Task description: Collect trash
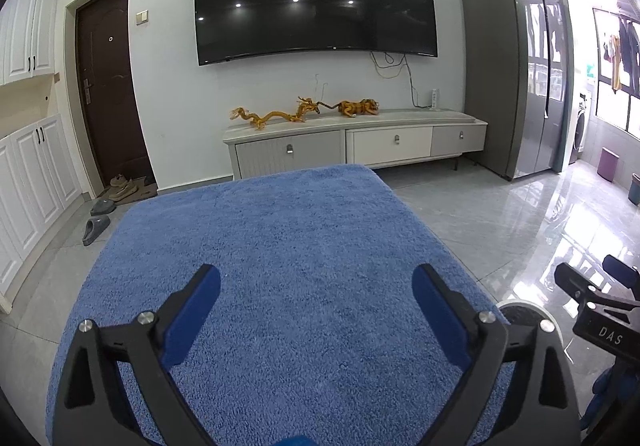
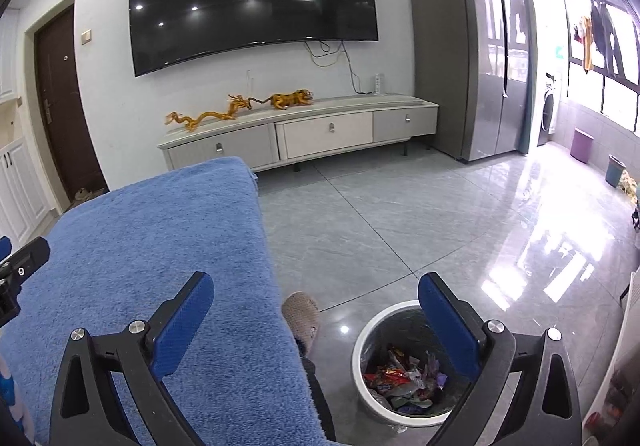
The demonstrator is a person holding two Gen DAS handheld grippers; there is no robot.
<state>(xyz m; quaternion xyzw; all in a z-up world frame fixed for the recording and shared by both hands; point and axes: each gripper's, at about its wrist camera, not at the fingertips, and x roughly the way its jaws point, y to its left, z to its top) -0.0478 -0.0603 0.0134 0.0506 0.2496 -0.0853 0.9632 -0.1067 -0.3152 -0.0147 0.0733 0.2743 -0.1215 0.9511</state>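
Fingers (image 1: 208,286) of both grippers spread wide, empty, above blue towel (image 1: 280,246) and trash bin (image 2: 362,346).

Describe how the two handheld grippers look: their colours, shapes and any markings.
Both grippers match: the left gripper and right gripper have black angular frames with triangular cut-outs, round silver bolts at the joints, and flat blue textured pads lining the fingers. In the left wrist view, the right gripper's black body carries white "DAS" lettering.

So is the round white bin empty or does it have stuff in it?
Not empty. The round white bin holds colourful crumpled wrappers.
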